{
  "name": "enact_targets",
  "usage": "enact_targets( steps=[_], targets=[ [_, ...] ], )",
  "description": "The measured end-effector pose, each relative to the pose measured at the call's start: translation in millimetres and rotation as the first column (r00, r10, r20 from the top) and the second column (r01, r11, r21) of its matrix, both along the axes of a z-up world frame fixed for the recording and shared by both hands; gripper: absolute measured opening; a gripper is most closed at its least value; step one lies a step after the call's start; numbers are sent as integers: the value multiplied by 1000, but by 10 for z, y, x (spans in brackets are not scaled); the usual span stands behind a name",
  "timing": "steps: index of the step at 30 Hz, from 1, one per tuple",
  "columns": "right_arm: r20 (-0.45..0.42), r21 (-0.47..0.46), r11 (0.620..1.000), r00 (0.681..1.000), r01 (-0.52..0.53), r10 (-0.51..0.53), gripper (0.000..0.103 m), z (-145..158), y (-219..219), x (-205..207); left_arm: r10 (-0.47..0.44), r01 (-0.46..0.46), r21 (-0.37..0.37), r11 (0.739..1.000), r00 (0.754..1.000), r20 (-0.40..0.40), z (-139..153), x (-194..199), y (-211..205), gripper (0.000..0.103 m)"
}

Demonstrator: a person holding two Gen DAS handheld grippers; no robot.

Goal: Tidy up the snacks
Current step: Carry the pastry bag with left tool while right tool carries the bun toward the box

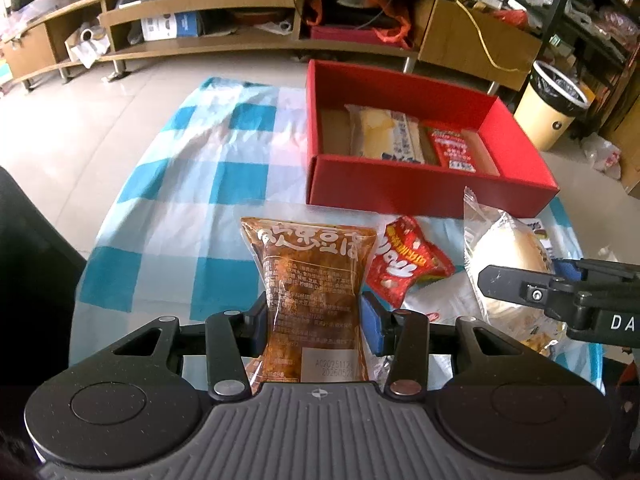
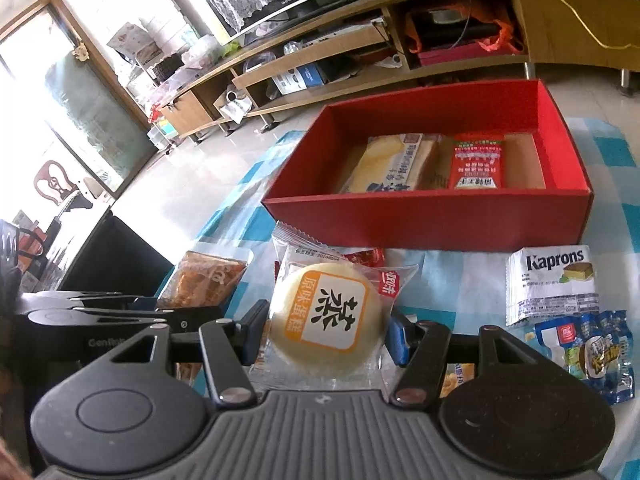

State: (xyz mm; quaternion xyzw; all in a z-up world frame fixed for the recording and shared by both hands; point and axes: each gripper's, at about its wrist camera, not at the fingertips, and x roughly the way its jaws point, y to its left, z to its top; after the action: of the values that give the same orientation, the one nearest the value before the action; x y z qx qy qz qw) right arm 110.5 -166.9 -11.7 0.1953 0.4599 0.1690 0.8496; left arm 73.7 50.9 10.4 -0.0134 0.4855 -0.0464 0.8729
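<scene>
Lying straight ahead of both grippers on the checked surface (image 1: 224, 184), the red cardboard box (image 1: 420, 188) runs its long axis crosswise, with a cake bar and red packet already inside. The right hand-held gripper (image 2: 326, 330) clamps a round, soft steamed cake (image 2: 324, 316) in glossy film; the left hand-held gripper (image 1: 314, 320) pinches a crinkly brown tofu packet (image 1: 312, 280) lengthwise, about equally near.
</scene>
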Motion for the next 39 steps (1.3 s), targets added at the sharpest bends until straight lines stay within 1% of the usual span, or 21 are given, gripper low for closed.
enact_targets(
  steps=[8, 13, 16, 22, 29, 39],
  targets=[
    [64, -35, 999, 998, 19, -17, 55, 306, -27, 28, -27, 28, -13, 1000, 998, 64, 166, 51, -115, 53],
    [95, -54, 998, 995, 33, -28, 55, 433, -54, 71, -36, 38, -12, 999, 994, 101, 249, 95, -198, 53],
    [105, -61, 997, 994, 38, -31, 55, 470, -55, 77, -39, 40, -4, 999, 992, 122, 296, 140, -250, 53],
    [120, -66, 997, 992, 51, -43, 55, 508, -92, 119, -37, 39, -11, 999, 988, 150, 367, 255, -322, 53],
    [144, -81, 994, 988, 69, -57, 55, 586, -165, 202, -48, 50, -8, 999, 982, 185, 445, 455, -439, 53],
    [159, -88, 991, 984, 99, -84, 55, 612, -278, 362, -69, 73, -13, 997, 978, 196, 458, 712, -583, 53]
  ],
)
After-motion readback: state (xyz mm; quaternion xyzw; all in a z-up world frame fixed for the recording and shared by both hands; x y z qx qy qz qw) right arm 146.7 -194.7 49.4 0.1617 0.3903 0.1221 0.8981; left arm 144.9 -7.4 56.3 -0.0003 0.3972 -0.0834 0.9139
